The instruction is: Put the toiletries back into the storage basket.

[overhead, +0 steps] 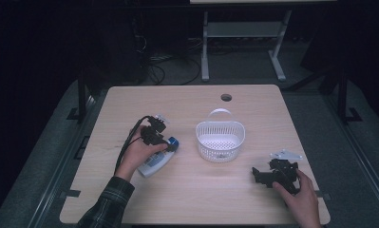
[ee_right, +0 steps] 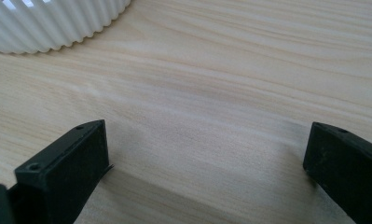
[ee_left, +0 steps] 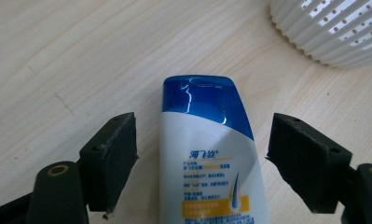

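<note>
A: From the high view, your left claw point(overhead: 164, 140) sits over the shampoo bottle point(overhead: 155, 162), which lies on its side on the counter point(overhead: 187, 199), blue cap end toward the white basket point(overhead: 220, 140). The basket stands upright near the counter's middle, handle raised at its far rim, and I see nothing in it. Bottle and basket are near each other, not touching.

B: And your right claw point(overhead: 262, 175)?

A: It rests low at the counter's right, well apart from the basket, pointing left toward it.

B: Go to the left gripper view.

A: The bottle point(ee_left: 211, 158) lies lengthwise between your two black pads point(ee_left: 111, 158), blue cap pointing away from you. There is bare wood on each side of it, so the pads are not pressing it: your left claw point(ee_left: 202, 156) stands wide apart, gripping nothing. The basket's ribbed wall point(ee_left: 333, 32) shows at the top right, beyond the cap.

B: The right gripper view?

A: Your right claw point(ee_right: 207, 154) is spread wide over bare counter, nothing between its pads. The basket's ribbed wall point(ee_right: 48, 23) fills the top left corner; its inside is hidden from here.
</note>
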A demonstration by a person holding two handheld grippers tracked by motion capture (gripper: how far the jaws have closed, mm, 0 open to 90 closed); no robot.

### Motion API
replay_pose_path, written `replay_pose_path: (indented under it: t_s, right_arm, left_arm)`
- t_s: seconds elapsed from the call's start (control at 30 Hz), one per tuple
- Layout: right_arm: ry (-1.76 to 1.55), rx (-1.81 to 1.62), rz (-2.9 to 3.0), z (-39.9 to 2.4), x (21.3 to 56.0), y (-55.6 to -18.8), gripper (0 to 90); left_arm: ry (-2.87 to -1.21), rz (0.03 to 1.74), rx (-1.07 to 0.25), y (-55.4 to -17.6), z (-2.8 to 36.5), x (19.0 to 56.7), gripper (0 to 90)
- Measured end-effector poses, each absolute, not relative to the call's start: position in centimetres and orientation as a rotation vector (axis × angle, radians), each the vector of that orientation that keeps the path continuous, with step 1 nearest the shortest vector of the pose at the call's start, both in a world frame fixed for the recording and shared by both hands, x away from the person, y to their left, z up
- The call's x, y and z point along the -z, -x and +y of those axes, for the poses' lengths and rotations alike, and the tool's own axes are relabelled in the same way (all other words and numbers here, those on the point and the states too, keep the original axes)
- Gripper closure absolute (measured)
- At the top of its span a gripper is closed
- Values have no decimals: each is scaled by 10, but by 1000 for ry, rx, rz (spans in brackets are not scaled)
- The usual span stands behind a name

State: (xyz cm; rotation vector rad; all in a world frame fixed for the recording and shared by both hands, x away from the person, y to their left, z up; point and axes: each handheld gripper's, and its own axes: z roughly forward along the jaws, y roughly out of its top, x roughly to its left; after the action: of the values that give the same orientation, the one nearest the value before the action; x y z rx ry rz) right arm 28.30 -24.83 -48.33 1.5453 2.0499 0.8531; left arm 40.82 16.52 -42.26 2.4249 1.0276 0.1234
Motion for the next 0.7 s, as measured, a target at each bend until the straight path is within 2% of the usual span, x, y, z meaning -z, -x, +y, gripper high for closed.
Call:
replay_pose_path:
  t_s: [0.7]
  right_arm:
    - [-1545, -853, 2050, -248, 483, -283, 0]
  left_arm:
    - [-2568, 1064, -166, -412, 140, 447, 200]
